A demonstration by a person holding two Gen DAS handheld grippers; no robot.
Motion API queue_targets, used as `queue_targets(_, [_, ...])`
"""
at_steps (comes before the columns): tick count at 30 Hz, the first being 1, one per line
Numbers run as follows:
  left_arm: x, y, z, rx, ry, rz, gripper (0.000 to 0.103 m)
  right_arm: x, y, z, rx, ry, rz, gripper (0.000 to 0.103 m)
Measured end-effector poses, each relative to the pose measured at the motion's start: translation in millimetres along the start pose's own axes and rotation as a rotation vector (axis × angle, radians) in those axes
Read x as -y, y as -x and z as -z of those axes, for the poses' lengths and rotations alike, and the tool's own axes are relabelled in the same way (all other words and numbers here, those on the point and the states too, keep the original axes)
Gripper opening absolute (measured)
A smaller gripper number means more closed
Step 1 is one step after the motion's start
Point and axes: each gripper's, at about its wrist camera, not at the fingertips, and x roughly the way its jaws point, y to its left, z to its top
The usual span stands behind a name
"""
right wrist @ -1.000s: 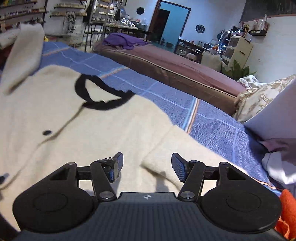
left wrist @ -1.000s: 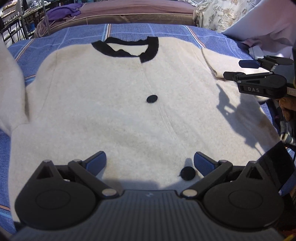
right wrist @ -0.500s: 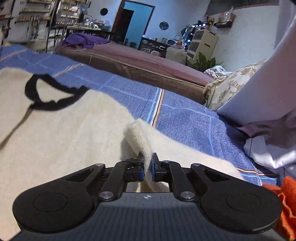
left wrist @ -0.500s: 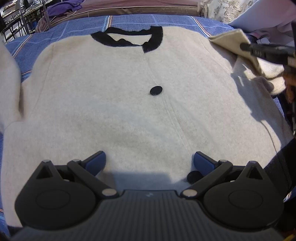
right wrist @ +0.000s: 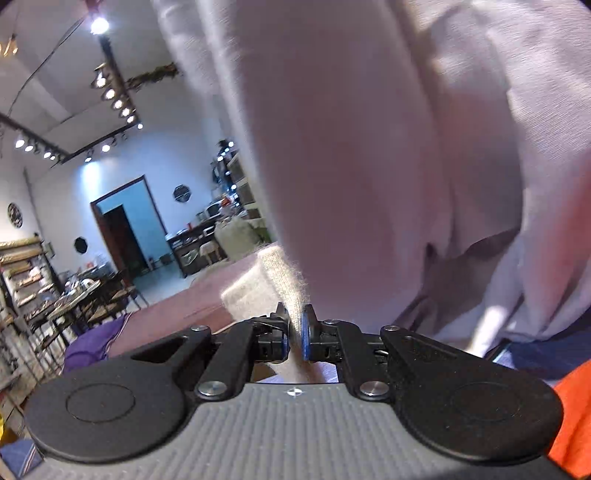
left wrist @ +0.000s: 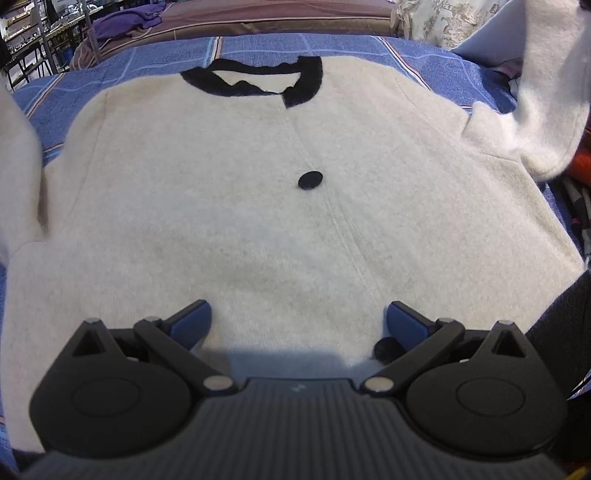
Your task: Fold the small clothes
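A blue plaid bedspread (left wrist: 258, 46) covers the bed, and a cream knit cardigan (left wrist: 240, 221) with a black collar (left wrist: 255, 79) lies spread face up across it. Nearest the left wrist camera, the left gripper (left wrist: 297, 319) hovers over the cardigan's lower hem with its blue-padded fingers wide apart and nothing between them; one black button (left wrist: 384, 349) sits just beside the right-hand finger, and another black button (left wrist: 310, 180) lies farther up the placket. At the right edge, the cardigan's sleeve (left wrist: 546, 110) hangs lifted off the bed. In the right wrist view, the right gripper (right wrist: 294, 338) is clamped on that sleeve's cuff (right wrist: 273, 288). A person's pale garment (right wrist: 406, 147) fills the space right behind it, blocking most of the view. Beyond stand a brown mattress (left wrist: 266, 16) with purple cloth (left wrist: 122, 18), and a doorway (right wrist: 125, 225).
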Motion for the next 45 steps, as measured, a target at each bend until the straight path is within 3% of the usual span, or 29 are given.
queue_targets(6, [2, -1, -1, -0.007, -0.008, -0.012, 0.103, 68, 15, -31, 0.029, -0.137, 0.058, 0.011])
queue_targets(9, [4, -2, -2, -0.011, -0.007, -0.020, 0.103, 65, 16, -18, 0.004, -0.129, 0.041, 0.011])
queue_targets(12, [4, -2, -3, -0.019, 0.002, -0.023, 0.103, 40, 8, 6, -0.038, -0.118, -0.035, 0.012])
queue_targets(15, [3, 0, -4, -0.032, 0.013, -0.014, 0.103, -15, -7, 39, -0.073, -0.018, -0.120, 0.012])
queue_targets(21, [-13, 20, 4, -0.018, 0.068, 0.003, 0.103, -169, -31, 134, -0.239, 0.189, -0.436, 0.012])
queue_targets(26, [-48, 43, 25, -0.022, 0.111, -0.108, 0.103, -292, -32, 236, -0.427, 0.265, -0.694, 0.012])
queue_targets(30, [-82, 56, 42, -0.042, 0.178, -0.194, 0.103, -341, 0, 298, -0.515, 0.443, -0.826, 0.012])
queue_targets(33, [-103, 62, 47, -0.026, 0.266, -0.179, 0.103, -342, 9, 328, -0.573, 0.551, -0.833, 0.014])
queue_targets(34, [-108, 62, 46, -0.022, 0.287, -0.166, 0.103, -325, 21, 310, -0.610, 0.571, -0.829, 0.023])
queue_targets(36, [-114, 62, 41, -0.009, 0.305, -0.155, 0.103, -310, 18, 308, -0.702, 0.540, -0.831, 0.055])
queue_targets(37, [-116, 63, 37, 0.001, 0.305, -0.158, 0.103, -303, 21, 304, -0.724, 0.510, -0.826, 0.076])
queue_targets(38, [-117, 65, 32, 0.020, 0.300, -0.163, 0.103, -291, 25, 295, -0.712, 0.470, -0.814, 0.082])
queue_targets(42, [-125, 73, 10, 0.124, 0.300, -0.161, 0.103, -230, 39, 250, -0.607, 0.404, -0.763, 0.083])
queue_targets(45, [-132, 67, -12, 0.153, 0.328, -0.148, 0.103, -188, 49, 232, -0.491, 0.526, -0.609, 0.078])
